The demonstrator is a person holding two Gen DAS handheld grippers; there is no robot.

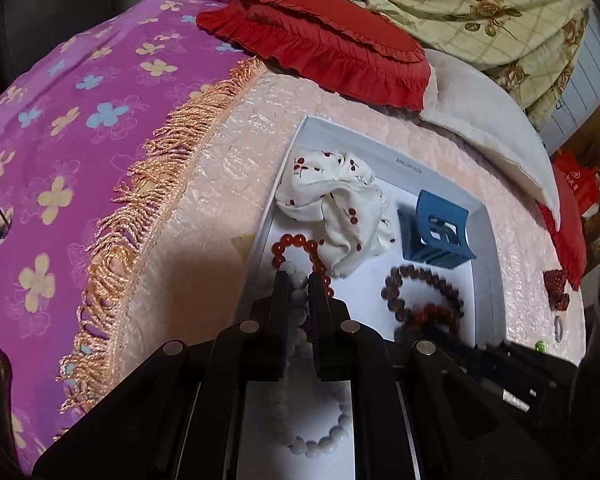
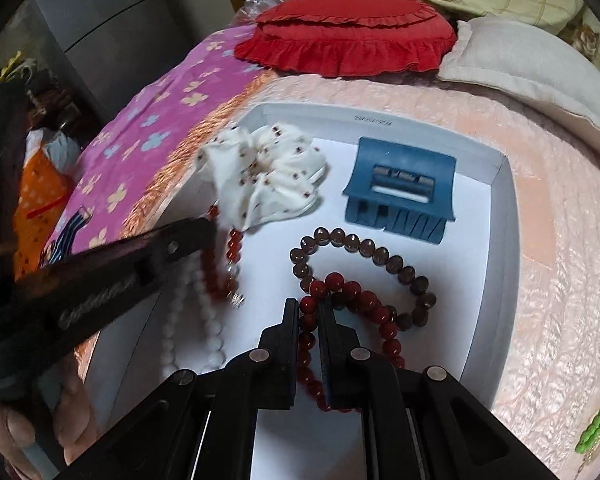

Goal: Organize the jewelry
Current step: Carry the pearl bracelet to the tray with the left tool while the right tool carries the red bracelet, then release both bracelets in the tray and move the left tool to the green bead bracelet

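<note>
A shallow white box (image 2: 496, 240) lies on a peach quilted cover (image 2: 560, 280) and holds all the jewelry; at its far left sits a white scrunchie (image 2: 268, 176) with small red cherries, and beside it, toward the far right, a blue claw clip (image 2: 400, 192); nearer, a brown bead bracelet (image 2: 364, 246) lies flat with a dark red bead bracelet (image 2: 364, 300) crossing over it; on the left side an orange-red bead bracelet (image 1: 296, 242) rests partly under the scrunchie; the left gripper (image 1: 299, 280) is clamped on a white bead bracelet (image 1: 320, 446), whose loop hangs under the jaws; the right gripper (image 2: 309, 306) is clamped on the dark red bracelet, beads showing between and below its fingers; beyond the box lie a red ruffled cushion (image 2: 348, 36) and a pale pillow (image 2: 532, 64); a purple flowered cloth (image 1: 72, 120) with an orange fringe (image 1: 140, 208) spreads to the left.
</note>
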